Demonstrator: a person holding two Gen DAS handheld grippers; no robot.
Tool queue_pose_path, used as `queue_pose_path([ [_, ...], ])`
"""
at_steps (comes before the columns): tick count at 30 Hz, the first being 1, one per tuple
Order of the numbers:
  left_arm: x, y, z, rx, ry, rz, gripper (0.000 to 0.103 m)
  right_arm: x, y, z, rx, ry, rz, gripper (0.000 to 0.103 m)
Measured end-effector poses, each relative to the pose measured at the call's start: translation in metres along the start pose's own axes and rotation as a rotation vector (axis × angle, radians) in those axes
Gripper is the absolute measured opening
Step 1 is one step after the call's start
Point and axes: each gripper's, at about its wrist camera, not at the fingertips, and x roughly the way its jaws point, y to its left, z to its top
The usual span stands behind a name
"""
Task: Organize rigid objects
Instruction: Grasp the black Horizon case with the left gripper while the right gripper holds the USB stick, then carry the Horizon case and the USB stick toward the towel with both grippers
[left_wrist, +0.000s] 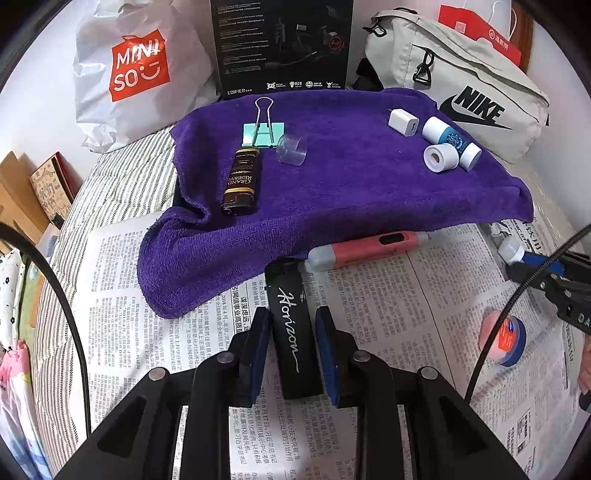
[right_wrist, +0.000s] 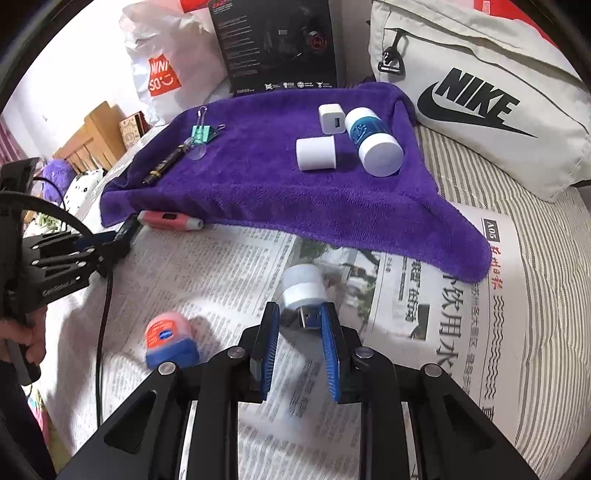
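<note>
"Horizon" on black lighter, "NIKE" on grey bag, "MINISO" on white bag.

Both your grippers, the left gripper and the right gripper, are made of black angular frames with round silver screws at the joints, blue ribbed pads inside the fingers, and thin black cables that curve along their sides.

black Horizon lighter flat on newspaper | pink lighter at towel edge | white USB lamp raised, tilted
</note>
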Motion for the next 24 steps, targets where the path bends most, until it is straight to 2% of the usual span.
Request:
queue_pose_path([
  [7,0.000,0.001,0.001,0.004,0.000,-0.004,0.025,0.009,0.008,0.011,-0.050,-0.010,-0.027,0.026],
  [11,0.000,0.001,0.001,0.006,0.004,-0.006,0.025,0.012,0.009,0.013,-0.082,-0.011,-0.070,0.044],
  [12,0.000,0.000,0.000,0.007,0.004,-0.005,0.025,0.013,0.008,0.013,-0.091,-0.015,-0.080,0.044],
  [17,-0.001,0.001,-0.001,0.002,-0.001,-0.012,0.025,0.016,0.006,0.015,-0.100,-0.041,-0.070,0.043],
  [19,-0.001,0.001,-0.001,0.002,-0.003,-0.013,0.025,0.016,0.007,0.015,-0.111,-0.049,-0.072,0.035],
  [20,-0.001,0.001,-0.002,0.002,-0.005,-0.016,0.025,0.016,0.006,0.016,-0.105,-0.052,-0.063,0.025],
  [24,-0.003,0.004,-0.004,-0.006,-0.012,-0.042,0.024,0.013,0.004,0.016,-0.083,-0.040,-0.029,0.026],
])
